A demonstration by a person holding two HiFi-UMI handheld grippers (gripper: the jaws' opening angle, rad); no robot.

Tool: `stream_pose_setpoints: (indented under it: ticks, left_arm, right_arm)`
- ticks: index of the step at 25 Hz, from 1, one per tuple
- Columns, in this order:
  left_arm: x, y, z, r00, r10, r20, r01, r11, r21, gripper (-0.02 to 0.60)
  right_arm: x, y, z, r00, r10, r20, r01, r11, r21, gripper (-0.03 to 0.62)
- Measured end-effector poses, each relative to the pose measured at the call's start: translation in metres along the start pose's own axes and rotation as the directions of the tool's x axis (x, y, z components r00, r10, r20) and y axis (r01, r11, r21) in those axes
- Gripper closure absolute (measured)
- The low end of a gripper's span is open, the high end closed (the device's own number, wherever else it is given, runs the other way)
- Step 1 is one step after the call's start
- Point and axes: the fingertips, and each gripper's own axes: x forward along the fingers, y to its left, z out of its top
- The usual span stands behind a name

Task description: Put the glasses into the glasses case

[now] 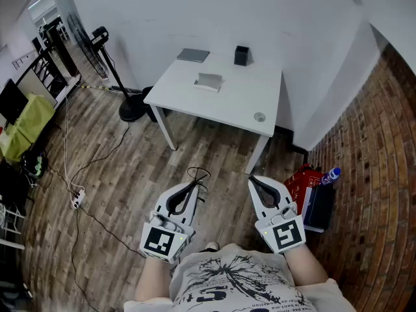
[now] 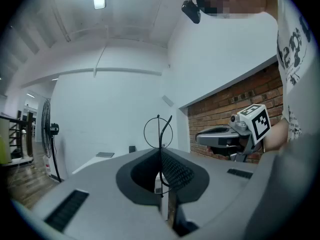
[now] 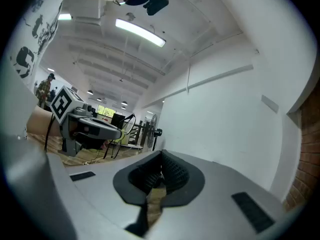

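Observation:
Thin wire-framed glasses (image 1: 197, 174) stick out from the tips of my left gripper (image 1: 194, 187), which is shut on them low over the wooden floor, well short of the white table (image 1: 234, 103). In the left gripper view the glasses (image 2: 159, 130) rise between the closed jaws of the left gripper (image 2: 161, 159). A pale glasses case (image 1: 208, 81) lies on the table's far half. My right gripper (image 1: 253, 182) is held level beside the left one, shut and empty; in its own view the right gripper (image 3: 161, 172) has its jaws together.
A grey flat slab (image 1: 193, 55), a black box (image 1: 242, 55) and a small round disc (image 1: 259, 117) also lie on the table. A standing fan (image 1: 107, 51) and cables with a power strip (image 1: 78, 200) are to the left. A red bag (image 1: 304, 181) and a bottle (image 1: 330, 175) sit by the brick wall.

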Motion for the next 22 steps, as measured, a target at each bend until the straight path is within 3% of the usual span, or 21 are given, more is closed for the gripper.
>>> stream_pose_setpoints:
  ticks: [8,13,19,22]
  left_arm:
    - [0.01,0.019,0.003,1.0,-0.001,0.018,0.001,1.0,-0.011,0.566]
    - [0.005,0.035,0.0,1.0,-0.015,0.027,0.016,1.0,-0.023,0.566]
    - [-0.011,0.076,-0.011,0.999,-0.019,0.037,0.02,0.999,-0.031,0.566]
    - [-0.008,0.101,-0.015,1.0,-0.01,0.027,0.011,0.999,-0.034,0.566]
  right_arm:
    - [0.018,-0.006,-0.009,1.0,-0.013,-0.018,0.014,0.999,0.038,0.582]
    - [0.027,0.004,-0.027,0.994,-0.015,-0.106,0.024,0.996,0.082,0.58]
    - [0.057,0.031,-0.017,0.998,-0.06,-0.005,0.06,0.998,0.035,0.58]
    - [0.076,0.033,-0.033,0.996,-0.051,-0.077,0.055,0.997,0.048,0.58]
